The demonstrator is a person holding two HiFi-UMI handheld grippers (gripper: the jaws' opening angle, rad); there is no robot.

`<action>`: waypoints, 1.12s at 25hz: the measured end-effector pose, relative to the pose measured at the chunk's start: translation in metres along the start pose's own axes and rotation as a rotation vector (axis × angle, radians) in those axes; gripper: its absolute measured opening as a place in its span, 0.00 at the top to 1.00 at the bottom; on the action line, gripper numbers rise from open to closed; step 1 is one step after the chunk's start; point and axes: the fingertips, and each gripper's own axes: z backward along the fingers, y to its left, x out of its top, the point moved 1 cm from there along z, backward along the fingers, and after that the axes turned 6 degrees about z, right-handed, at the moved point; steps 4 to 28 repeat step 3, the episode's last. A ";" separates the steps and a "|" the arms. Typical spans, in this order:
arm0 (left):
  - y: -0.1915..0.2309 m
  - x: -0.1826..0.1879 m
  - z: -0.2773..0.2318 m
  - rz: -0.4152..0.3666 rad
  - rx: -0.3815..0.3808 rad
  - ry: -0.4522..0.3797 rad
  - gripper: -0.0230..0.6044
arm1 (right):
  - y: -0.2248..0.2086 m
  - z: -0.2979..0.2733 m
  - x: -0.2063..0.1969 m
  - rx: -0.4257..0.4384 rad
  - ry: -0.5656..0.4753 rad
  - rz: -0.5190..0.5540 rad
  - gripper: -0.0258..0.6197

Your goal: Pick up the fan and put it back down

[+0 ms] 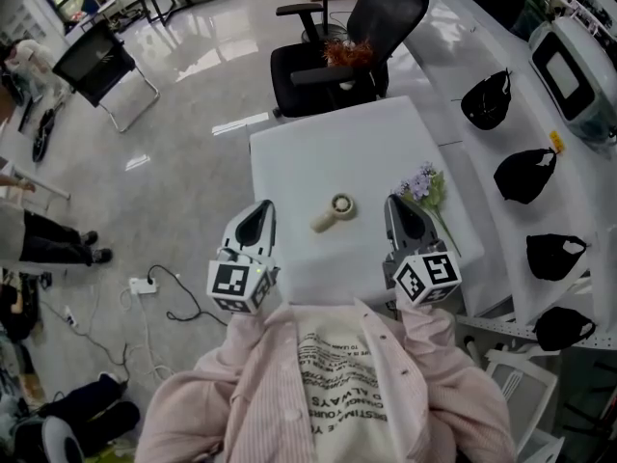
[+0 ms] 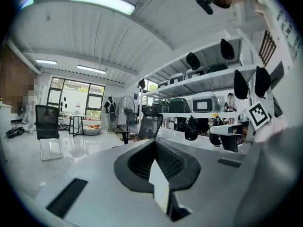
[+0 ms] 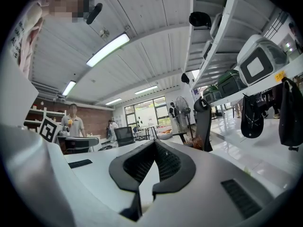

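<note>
A small cream hand-held fan (image 1: pixel 335 210) lies on the white table (image 1: pixel 328 152), its round head toward the far right and its handle toward the near left. My left gripper (image 1: pixel 260 210) hovers at the table's near left edge, left of the fan and apart from it. On the fan's right my right gripper (image 1: pixel 398 205) hangs over the table, also clear of it. In the left gripper view the left gripper (image 2: pixel 152 144) has its jaws shut with nothing between them. The right gripper (image 3: pixel 154 144) shows the same in the right gripper view. Neither gripper view shows the fan.
A sprig of purple flowers (image 1: pixel 424 185) lies on the table just beyond my right gripper. A black office chair (image 1: pixel 342 46) stands at the table's far side. Black bags (image 1: pixel 525 174) sit on the white shelf to the right. A power strip with cable (image 1: pixel 145 284) lies on the floor at the left.
</note>
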 end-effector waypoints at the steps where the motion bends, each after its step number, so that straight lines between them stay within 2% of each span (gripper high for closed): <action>1: 0.000 0.000 0.000 0.002 0.002 -0.001 0.96 | -0.001 0.001 0.001 -0.002 0.001 0.001 0.96; 28: 0.000 0.001 0.001 0.006 0.005 -0.002 0.96 | -0.002 0.002 0.001 -0.005 0.001 0.001 0.96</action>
